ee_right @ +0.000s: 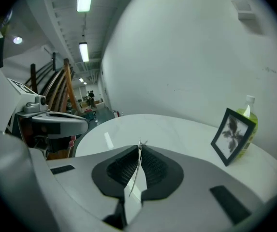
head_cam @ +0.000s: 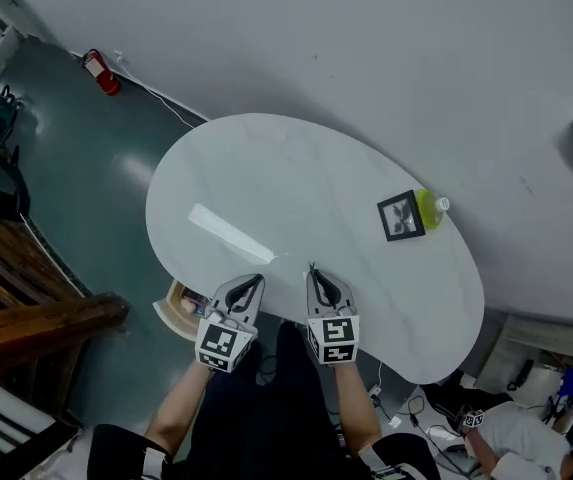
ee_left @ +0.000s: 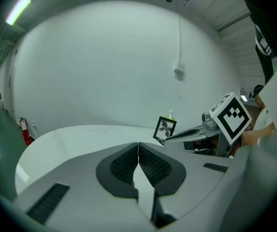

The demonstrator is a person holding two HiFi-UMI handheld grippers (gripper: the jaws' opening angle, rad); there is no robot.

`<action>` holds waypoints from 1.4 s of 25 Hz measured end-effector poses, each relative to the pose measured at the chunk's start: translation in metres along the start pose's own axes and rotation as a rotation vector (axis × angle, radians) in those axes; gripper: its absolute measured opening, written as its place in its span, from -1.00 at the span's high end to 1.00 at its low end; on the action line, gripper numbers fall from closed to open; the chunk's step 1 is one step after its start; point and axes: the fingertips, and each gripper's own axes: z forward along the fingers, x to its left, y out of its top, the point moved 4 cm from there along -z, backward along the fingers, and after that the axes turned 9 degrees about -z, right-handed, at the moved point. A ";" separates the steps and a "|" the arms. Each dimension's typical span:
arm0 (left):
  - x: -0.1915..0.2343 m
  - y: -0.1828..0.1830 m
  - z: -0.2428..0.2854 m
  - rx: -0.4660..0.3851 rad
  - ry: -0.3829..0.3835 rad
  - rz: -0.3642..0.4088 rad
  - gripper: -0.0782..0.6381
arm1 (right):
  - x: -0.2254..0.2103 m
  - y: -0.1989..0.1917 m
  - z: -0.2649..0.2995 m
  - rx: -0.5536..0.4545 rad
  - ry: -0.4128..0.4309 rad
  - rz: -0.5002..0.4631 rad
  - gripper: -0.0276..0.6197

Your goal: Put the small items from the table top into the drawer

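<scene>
My two grippers hang side by side over the near edge of the white oval table (head_cam: 296, 178). The left gripper (head_cam: 254, 282) is shut, its pads meeting at the tips with nothing visible between them (ee_left: 138, 145). Beside it, the right gripper (head_cam: 313, 271) is shut on a thin pale sliver seen edge-on (ee_right: 137, 166); I cannot tell what it is. Below the table's near left edge a drawer (head_cam: 179, 310) stands open. A black picture frame (head_cam: 401, 216) and a green bottle (head_cam: 431, 208) stand at the table's far right.
A bright strip of reflected light (head_cam: 228, 233) lies on the table top. Wooden furniture (head_cam: 26, 308) stands at the left, and a red fire extinguisher (head_cam: 99, 73) sits by the wall. A person (head_cam: 511, 433) and cables are on the floor at the lower right.
</scene>
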 end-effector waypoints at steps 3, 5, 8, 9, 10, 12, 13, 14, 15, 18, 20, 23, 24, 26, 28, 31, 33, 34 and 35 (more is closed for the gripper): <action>0.014 0.005 -0.022 -0.037 0.059 -0.015 0.73 | 0.021 0.017 0.005 -0.020 0.058 -0.044 0.78; 0.024 0.010 -0.039 -0.056 0.105 -0.024 0.73 | 0.037 0.027 0.008 -0.028 0.095 -0.072 0.78; 0.039 0.008 -0.063 -0.082 0.168 -0.046 0.73 | 0.062 0.039 0.014 -0.041 0.158 -0.110 0.78; 0.044 0.007 -0.072 -0.090 0.190 -0.054 0.73 | 0.071 0.042 0.017 -0.045 0.180 -0.123 0.78; 0.049 0.006 -0.081 -0.098 0.214 -0.061 0.73 | 0.081 0.045 0.019 -0.050 0.203 -0.136 0.78; 0.059 0.006 -0.100 -0.113 0.265 -0.076 0.73 | 0.100 0.052 0.023 -0.056 0.249 -0.164 0.78; 0.063 0.006 -0.109 -0.120 0.289 -0.086 0.73 | 0.110 0.055 0.025 -0.059 0.272 -0.178 0.78; 0.066 0.004 -0.118 -0.126 0.310 -0.095 0.73 | 0.120 0.058 0.026 -0.061 0.294 -0.192 0.78; 0.070 0.001 -0.127 -0.133 0.330 -0.103 0.73 | 0.130 0.061 0.028 -0.063 0.314 -0.205 0.78; 0.080 -0.007 -0.154 -0.159 0.385 -0.130 0.73 | 0.159 0.068 0.031 -0.070 0.375 -0.239 0.78; 0.087 -0.012 -0.172 -0.175 0.428 -0.153 0.73 | 0.180 0.072 0.033 -0.074 0.420 -0.259 0.78; 0.098 -0.023 -0.198 -0.194 0.489 -0.181 0.73 | 0.209 0.076 0.037 -0.078 0.478 -0.299 0.78; 0.101 -0.026 -0.206 -0.200 0.507 -0.190 0.73 | 0.219 0.076 0.038 -0.078 0.498 -0.310 0.78; 0.108 -0.033 -0.222 -0.211 0.541 -0.209 0.73 | 0.239 0.077 0.040 -0.076 0.538 -0.330 0.78; 0.114 -0.039 -0.236 -0.220 0.570 -0.226 0.73 | 0.259 0.078 0.041 -0.074 0.575 -0.349 0.78; 0.120 -0.047 -0.253 -0.230 0.604 -0.247 0.73 | 0.284 0.078 0.042 -0.067 0.625 -0.372 0.78; 0.124 -0.054 -0.263 -0.234 0.625 -0.263 0.73 | 0.300 0.075 0.043 -0.060 0.654 -0.384 0.78; 0.126 -0.058 -0.268 -0.236 0.636 -0.273 0.73 | 0.307 0.073 0.045 -0.056 0.667 -0.392 0.78; 0.129 -0.062 -0.273 -0.238 0.647 -0.282 0.73 | 0.313 0.072 0.046 -0.052 0.680 -0.400 0.78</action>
